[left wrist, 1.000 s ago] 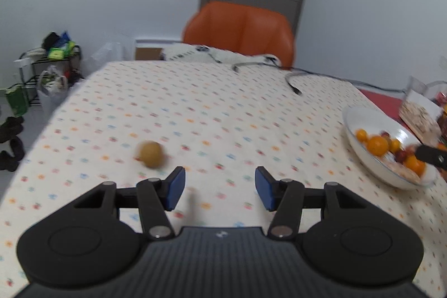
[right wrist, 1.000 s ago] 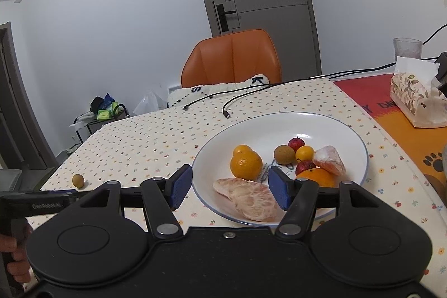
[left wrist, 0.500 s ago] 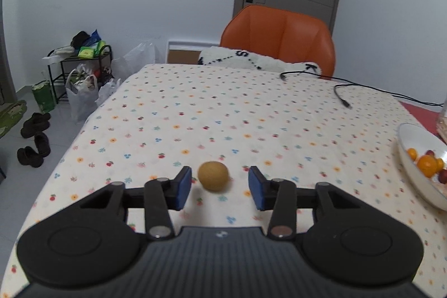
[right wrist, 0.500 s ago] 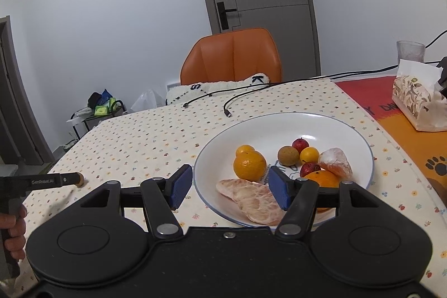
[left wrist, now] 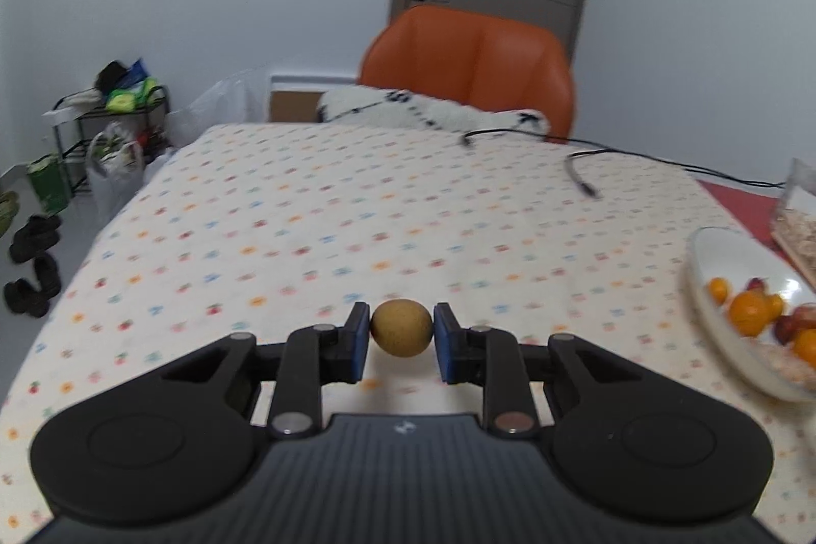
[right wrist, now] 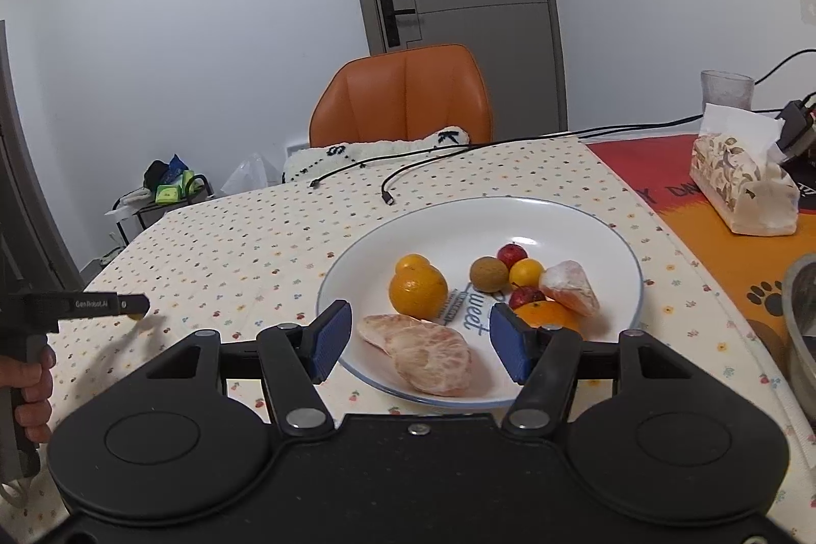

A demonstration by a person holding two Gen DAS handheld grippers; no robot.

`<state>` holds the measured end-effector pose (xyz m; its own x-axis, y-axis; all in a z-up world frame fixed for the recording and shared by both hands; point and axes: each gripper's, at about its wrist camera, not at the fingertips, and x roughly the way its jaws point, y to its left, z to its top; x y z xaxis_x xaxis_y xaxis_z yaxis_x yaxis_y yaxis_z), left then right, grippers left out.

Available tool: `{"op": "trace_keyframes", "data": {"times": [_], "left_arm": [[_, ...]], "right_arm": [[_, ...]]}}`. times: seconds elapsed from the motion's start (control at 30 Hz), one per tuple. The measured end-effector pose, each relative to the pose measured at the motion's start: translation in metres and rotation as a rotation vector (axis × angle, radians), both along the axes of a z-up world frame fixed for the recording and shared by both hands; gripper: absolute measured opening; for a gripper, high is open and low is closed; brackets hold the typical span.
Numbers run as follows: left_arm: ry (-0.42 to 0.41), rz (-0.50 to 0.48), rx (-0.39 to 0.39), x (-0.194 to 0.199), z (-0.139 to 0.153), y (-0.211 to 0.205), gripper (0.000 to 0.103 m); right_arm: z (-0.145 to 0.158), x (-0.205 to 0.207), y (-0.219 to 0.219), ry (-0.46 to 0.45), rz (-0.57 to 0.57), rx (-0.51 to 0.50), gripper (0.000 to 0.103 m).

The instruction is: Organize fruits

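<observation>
Jaws of the left gripper are clenched on the small brown fruit, one blue pad against each side of it, so the fruit sits dead centre between them, just above the dotted cloth of the bench. It is nearly round, with no long axis to speak of. From this grip the white plate lies off to the right, near the bench's right edge, with oranges and small red fruits in it; the carry looks to be a sideways one toward that rim.

The right gripper hangs with its jaws released and nothing between them, right over the near rim of the plate. It is nearer the plate, but the left one has the fruit.

A second ago the left jaws stood wide with the fruit lying on the cloth ahead and to their left; half a second ago it lay between the open pads. The right gripper has scarcely shifted.
</observation>
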<state>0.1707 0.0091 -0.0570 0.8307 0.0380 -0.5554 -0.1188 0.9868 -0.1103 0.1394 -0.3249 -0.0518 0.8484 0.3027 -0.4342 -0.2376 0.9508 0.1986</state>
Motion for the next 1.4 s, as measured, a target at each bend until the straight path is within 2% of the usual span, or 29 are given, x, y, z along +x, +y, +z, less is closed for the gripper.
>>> {"op": "trace_keyframes", "data": {"times": [0.33, 0.67, 0.93, 1.4], "left_arm": [[-0.049, -0.137, 0.0, 0.006, 0.022, -0.054, 0.025], [-0.07, -0.244, -0.024, 0.011, 0.032, -0.102, 0.025], [-0.07, -0.33, -0.025, 0.013, 0.032, -0.141, 0.025], [-0.05, -0.424, -0.021, 0.014, 0.028, -0.191, 0.025]], "right_arm": [[0.0, -0.006, -0.021, 0.0, -0.032, 0.023, 0.06], [-0.003, -0.012, -0.042, 0.0, -0.074, 0.024, 0.06], [-0.006, -0.019, -0.062, -0.001, -0.115, 0.036, 0.06], [-0.018, -0.025, -0.09, 0.012, -0.159, 0.066, 0.06]]}}
